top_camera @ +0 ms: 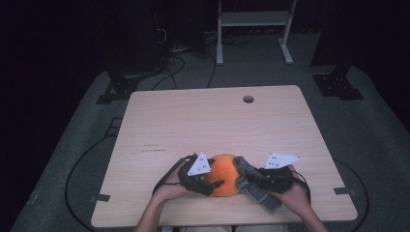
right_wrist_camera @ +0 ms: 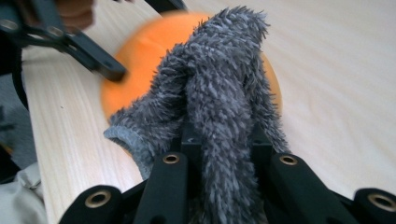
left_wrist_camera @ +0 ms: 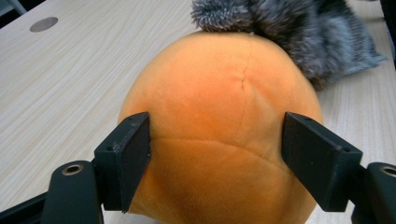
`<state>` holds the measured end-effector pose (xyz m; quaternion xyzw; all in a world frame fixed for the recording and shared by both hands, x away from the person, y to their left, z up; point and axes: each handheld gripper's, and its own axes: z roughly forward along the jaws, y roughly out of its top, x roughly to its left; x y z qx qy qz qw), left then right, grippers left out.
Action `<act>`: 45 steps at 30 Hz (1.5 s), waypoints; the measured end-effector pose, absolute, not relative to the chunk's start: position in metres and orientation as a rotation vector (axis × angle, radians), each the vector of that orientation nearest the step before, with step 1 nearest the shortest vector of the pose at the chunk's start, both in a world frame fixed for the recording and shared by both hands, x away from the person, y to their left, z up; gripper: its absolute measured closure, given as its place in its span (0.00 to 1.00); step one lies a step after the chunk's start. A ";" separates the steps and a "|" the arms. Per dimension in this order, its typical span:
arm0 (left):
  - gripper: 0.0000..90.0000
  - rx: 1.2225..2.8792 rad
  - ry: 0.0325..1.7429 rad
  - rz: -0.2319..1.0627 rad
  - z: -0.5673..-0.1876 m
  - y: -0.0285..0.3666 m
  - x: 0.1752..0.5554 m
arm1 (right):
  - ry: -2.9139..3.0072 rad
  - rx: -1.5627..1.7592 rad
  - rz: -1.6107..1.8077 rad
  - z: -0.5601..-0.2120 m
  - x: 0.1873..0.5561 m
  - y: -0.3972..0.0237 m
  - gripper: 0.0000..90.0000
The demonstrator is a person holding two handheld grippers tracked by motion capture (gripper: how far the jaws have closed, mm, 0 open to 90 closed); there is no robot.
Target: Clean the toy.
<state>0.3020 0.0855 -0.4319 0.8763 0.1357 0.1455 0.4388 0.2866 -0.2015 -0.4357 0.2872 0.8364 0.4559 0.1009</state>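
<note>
Black jaws of the left gripper (left_wrist_camera: 215,158) stand wide apart, one on each flank of an orange plush ball (left_wrist_camera: 219,126), their pads pressed against its soft sides in the left gripper view. Beyond the ball, a grey fuzzy sock (left_wrist_camera: 289,32) lies against its far side on the pale wooden table (left_wrist_camera: 60,88).

Seen along the right gripper (right_wrist_camera: 224,144), the jaws are drawn narrow and clamp a fold of the grey fuzzy sock (right_wrist_camera: 219,93), whose shaggy pile rises between them and drapes over the orange plush ball (right_wrist_camera: 140,51). The left gripper (right_wrist_camera: 109,70) touches the ball's other side there.

From the high view, both hands work at the table's near edge: the left hand (top_camera: 169,189) holds the left gripper (top_camera: 212,183) against the orange plush ball (top_camera: 223,174), the right hand (top_camera: 295,193) brings the right gripper (top_camera: 251,176) in from the other side, and the grey fuzzy sock (top_camera: 258,191) trails toward the table (top_camera: 212,121) edge. A round cable hole (top_camera: 248,99) sits near the far edge, with dark floor and a white stand (top_camera: 254,21) beyond.
</note>
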 end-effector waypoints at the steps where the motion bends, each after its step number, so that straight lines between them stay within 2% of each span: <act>1: 0.27 2.179 0.339 0.359 -0.432 0.086 0.302 | 2.474 0.883 1.333 -0.438 0.289 -0.206 0.83; 3: 0.28 2.191 0.317 0.352 -0.432 0.086 0.301 | 2.460 0.960 1.260 -0.442 0.294 -0.216 0.83; 10: 0.29 2.237 0.264 0.359 -0.430 0.083 0.297 | 2.418 0.908 1.458 -0.426 0.293 -0.209 0.83; 13: 0.26 2.194 0.281 0.314 -0.428 0.085 0.299 | 2.451 0.917 1.427 -0.435 0.293 -0.207 0.83; 22: 0.26 2.196 0.302 0.315 -0.432 0.089 0.301 | 2.514 1.044 1.270 -0.451 0.302 -0.221 0.83; 30: 0.27 2.251 0.233 0.373 -0.429 0.080 0.294 | 2.423 0.928 1.512 -0.429 0.295 -0.217 0.82; 32: 0.23 2.224 0.227 0.354 -0.428 0.082 0.295 | 2.445 0.915 1.482 -0.431 0.294 -0.214 0.82; 33: 0.23 2.167 0.252 0.303 -0.424 0.087 0.297 | 2.467 0.901 1.422 -0.436 0.293 -0.210 0.82; 35: 0.16 2.135 0.353 0.304 -0.422 0.089 0.303 | 2.475 0.912 1.419 -0.441 0.293 -0.210 0.82; 37: 0.10 2.171 0.428 0.278 -0.427 0.087 0.310 | 2.481 0.916 1.405 -0.441 0.294 -0.212 0.82; 39: 0.12 2.176 0.424 0.247 -0.431 0.084 0.309 | 2.489 0.919 1.402 -0.442 0.294 -0.214 0.82; 45: 0.23 2.184 0.380 0.297 -0.432 0.086 0.305 | 2.518 1.025 1.242 -0.451 0.302 -0.221 0.83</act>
